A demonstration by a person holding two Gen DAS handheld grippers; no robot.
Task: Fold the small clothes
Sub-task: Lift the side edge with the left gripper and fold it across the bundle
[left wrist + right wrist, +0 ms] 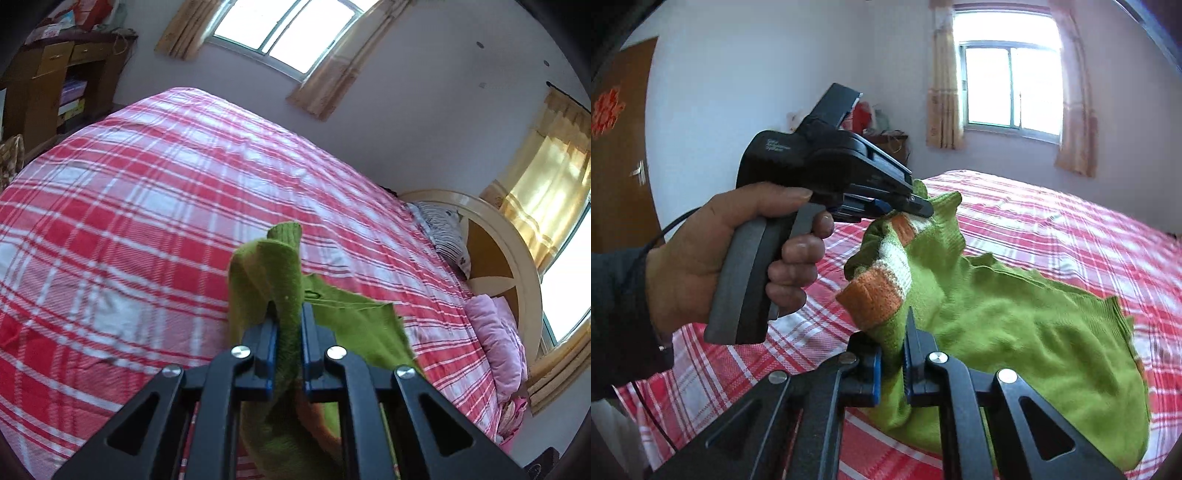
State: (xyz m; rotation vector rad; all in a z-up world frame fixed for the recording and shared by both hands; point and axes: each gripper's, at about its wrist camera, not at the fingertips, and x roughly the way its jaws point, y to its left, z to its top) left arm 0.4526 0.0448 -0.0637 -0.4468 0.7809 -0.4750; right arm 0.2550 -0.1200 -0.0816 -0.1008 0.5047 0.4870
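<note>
Your left gripper (289,314) is clamped on a fold of the green knit sweater (1015,332), your right gripper (892,332) pinches near its orange cuff (871,301), lifting it over the plaid bedspread (147,203).

Ahead of my left gripper (288,314) the checked bedspread (147,206) lies open and wide. To the far right, pillows (495,339) and the headboard (491,236) block the way. My right gripper (892,332) has my left hand (713,254) close on its left; bare bedspread lies beyond the green sweater (1015,325).
</note>
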